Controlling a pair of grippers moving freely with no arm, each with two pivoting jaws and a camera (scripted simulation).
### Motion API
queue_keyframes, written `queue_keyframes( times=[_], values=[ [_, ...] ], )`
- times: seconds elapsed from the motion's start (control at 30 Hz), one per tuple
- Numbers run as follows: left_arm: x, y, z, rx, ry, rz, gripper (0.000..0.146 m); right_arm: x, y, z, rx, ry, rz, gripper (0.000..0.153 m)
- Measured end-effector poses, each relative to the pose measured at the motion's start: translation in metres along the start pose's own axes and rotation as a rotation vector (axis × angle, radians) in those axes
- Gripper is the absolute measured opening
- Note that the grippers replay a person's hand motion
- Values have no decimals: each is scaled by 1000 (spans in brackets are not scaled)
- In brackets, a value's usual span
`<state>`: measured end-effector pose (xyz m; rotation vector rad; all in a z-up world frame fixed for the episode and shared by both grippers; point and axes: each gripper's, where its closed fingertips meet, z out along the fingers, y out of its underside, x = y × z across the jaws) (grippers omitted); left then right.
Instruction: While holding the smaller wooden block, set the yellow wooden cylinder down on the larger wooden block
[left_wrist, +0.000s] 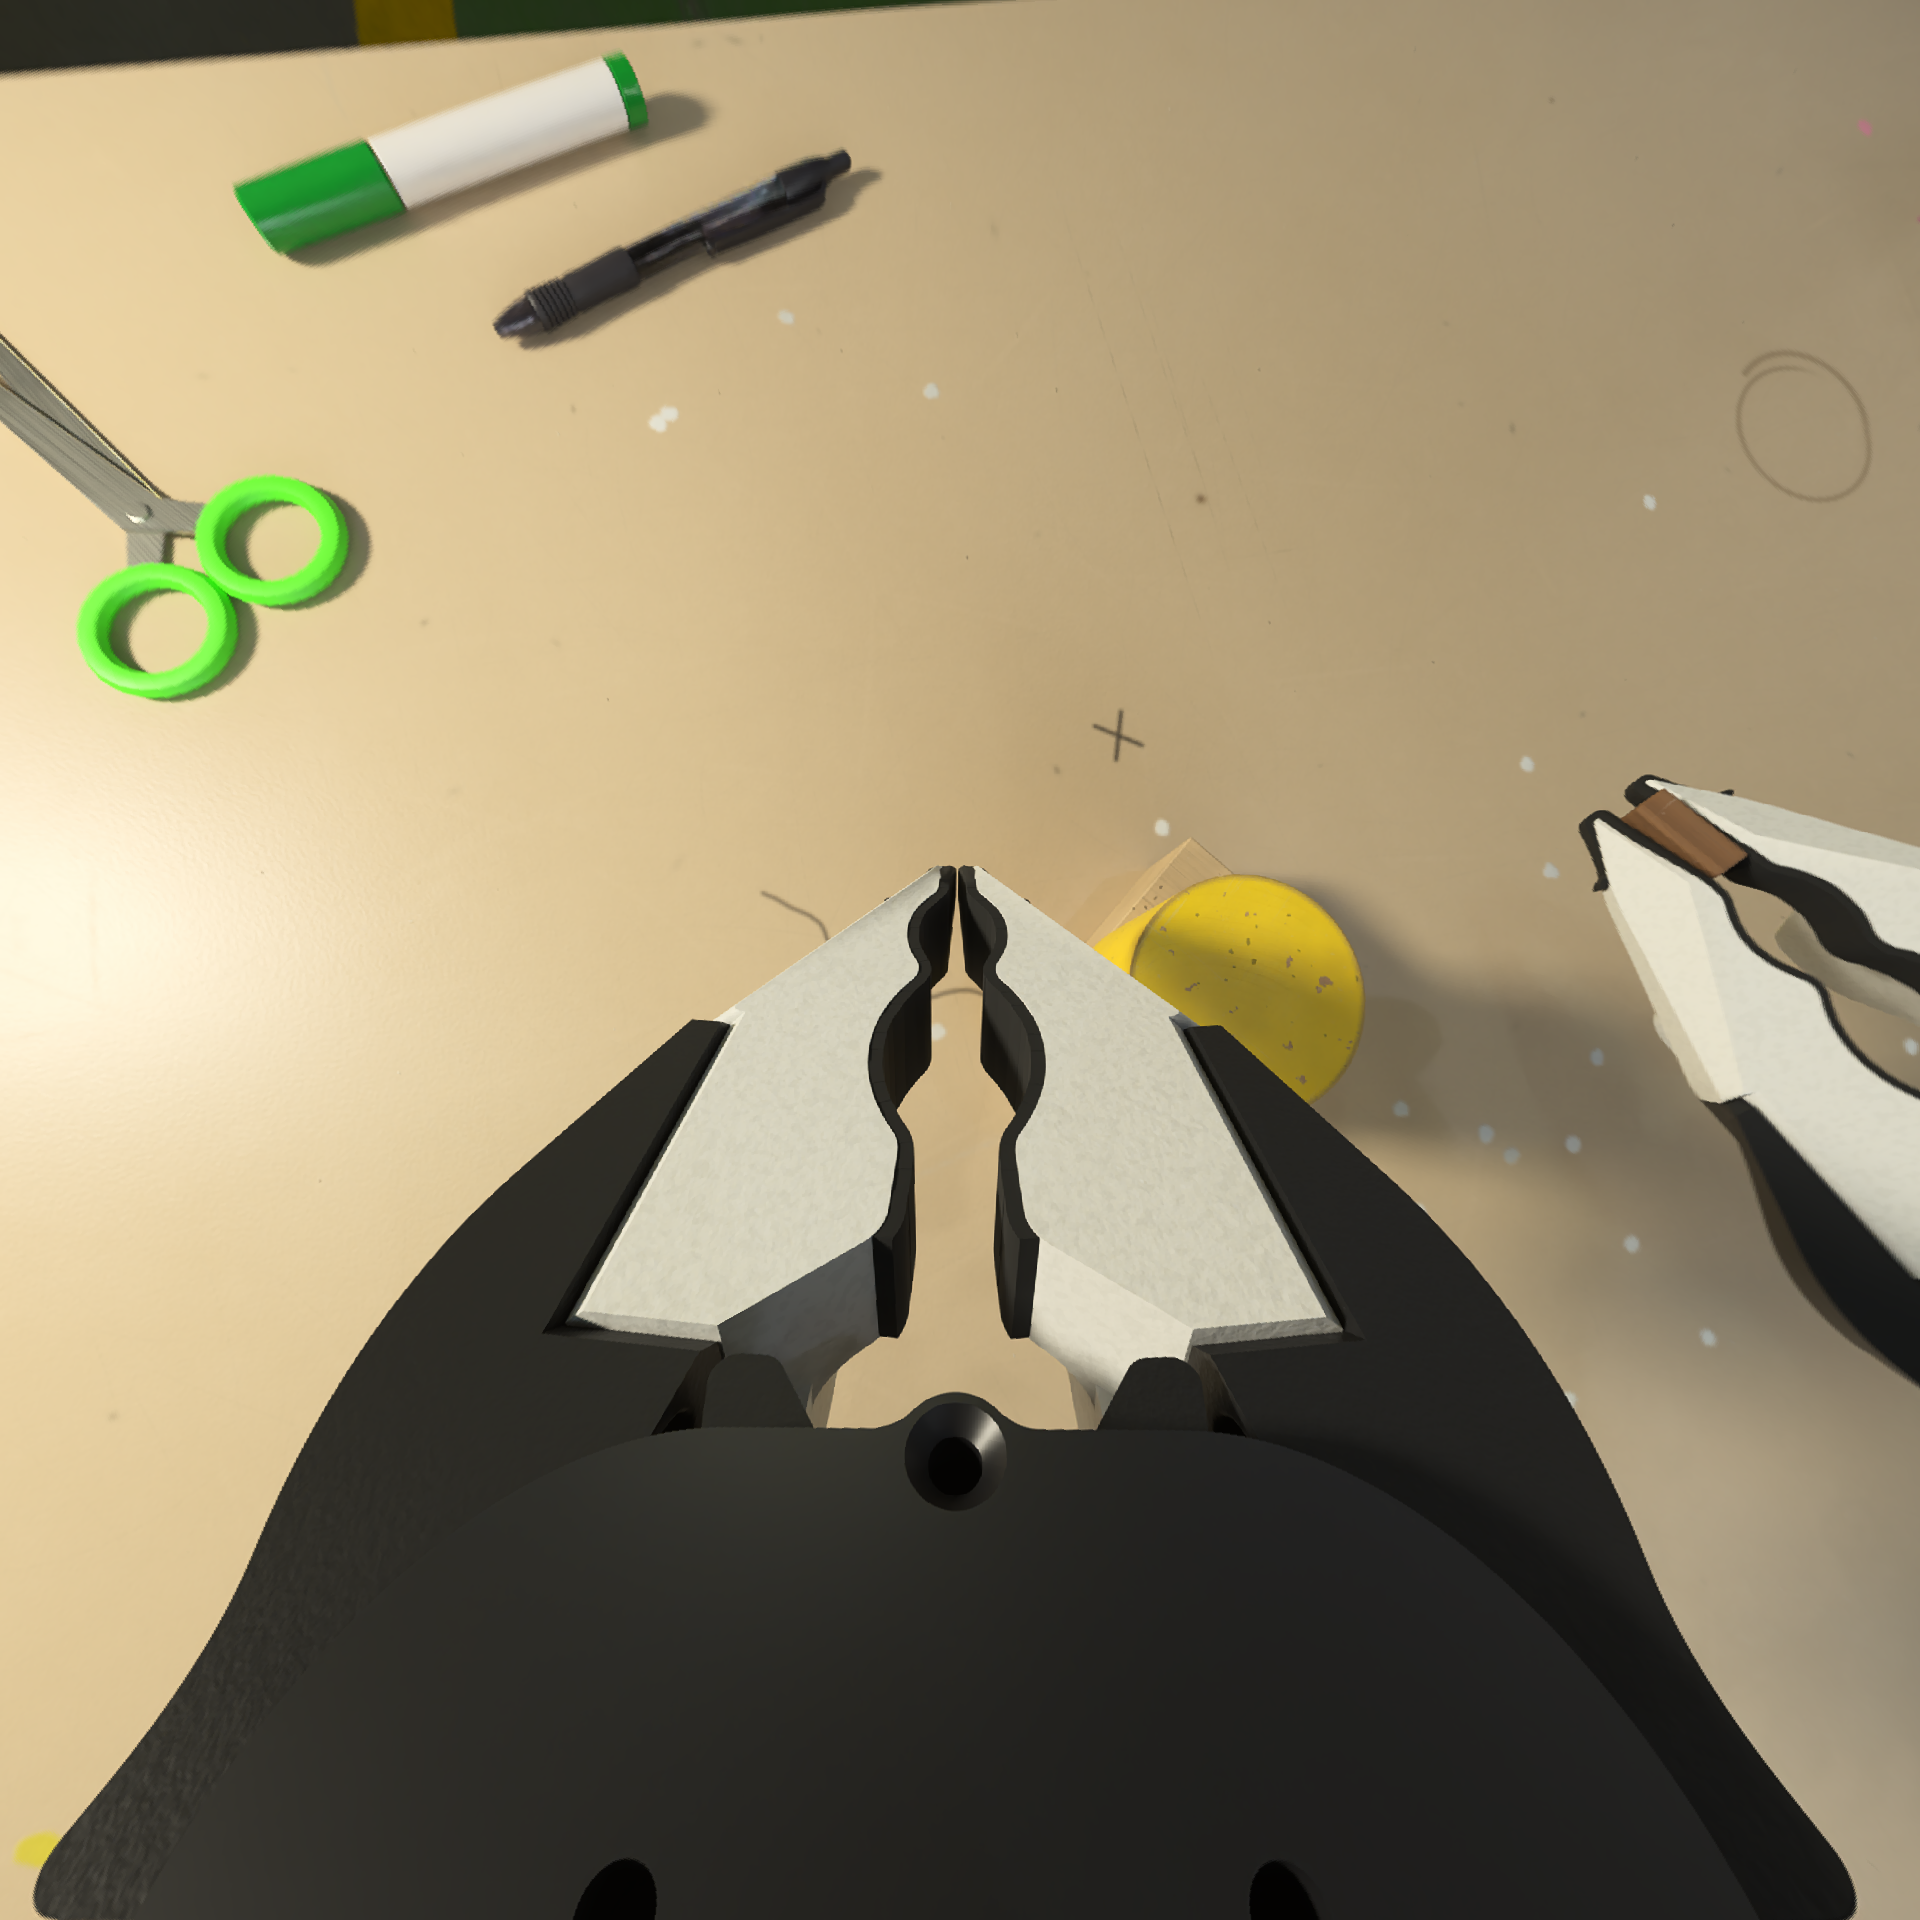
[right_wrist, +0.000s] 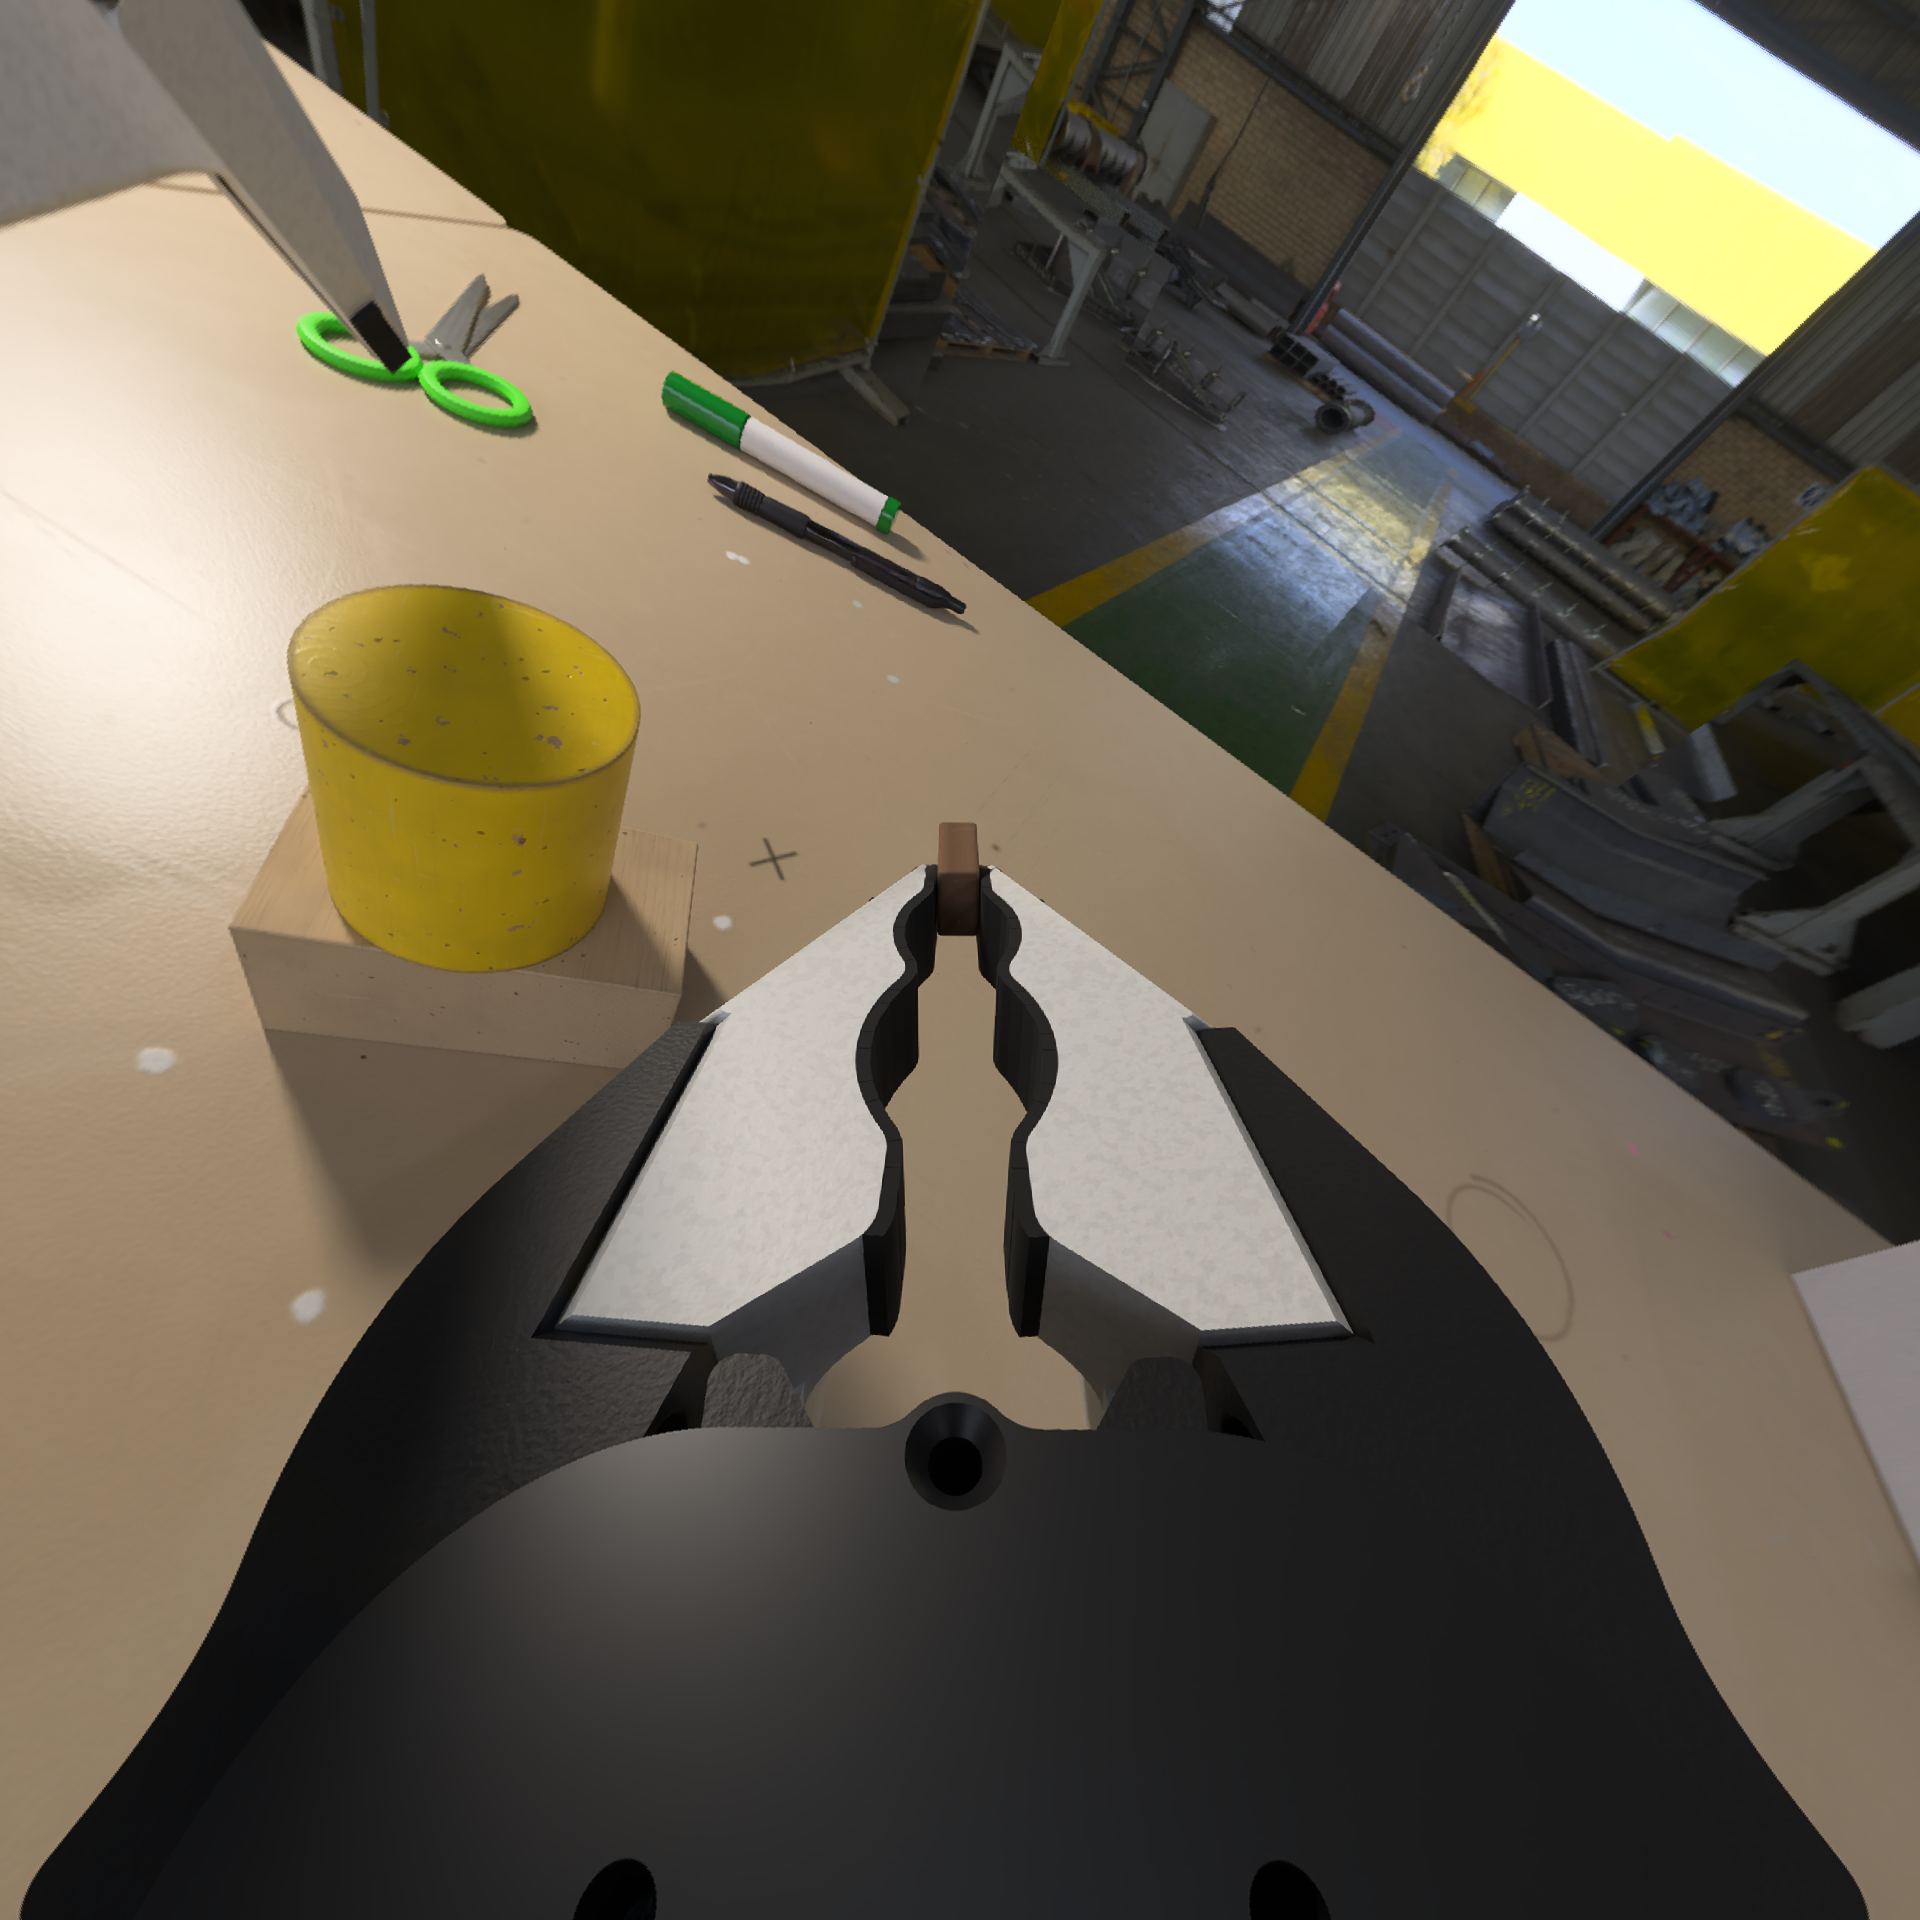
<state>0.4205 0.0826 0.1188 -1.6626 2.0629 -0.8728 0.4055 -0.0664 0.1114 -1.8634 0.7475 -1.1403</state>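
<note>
Beside my right gripper, which is pinching the smaller wooden block at its fingertips, the yellow wooden cylinder is standing upright on the larger wooden block, so I am judging the placement done. I am keeping my left gripper above the table with its fingers pressed together on nothing, just beside the cylinder. I am aiming to back it off straight and slowly, without brushing the cylinder, while my right is gripping firmly.
</note>
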Motion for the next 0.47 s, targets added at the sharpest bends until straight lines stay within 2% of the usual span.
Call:
queue_keyframes(
  times=[0.27, 0.37, 0.47],
  values=[
    [-3, -5, 0, -184, 70, -67, 0, -4, -4, -1, -26, 67, -124, 6],
    [-3, -4, 0, -215, 60, -59, 0, -5, -4, -1, -24, 67, -119, 6],
    [-3, 2, 2, -174, 5, -10, 0, -4, -4, -1, -10, 41, -74, 6]
  ],
)
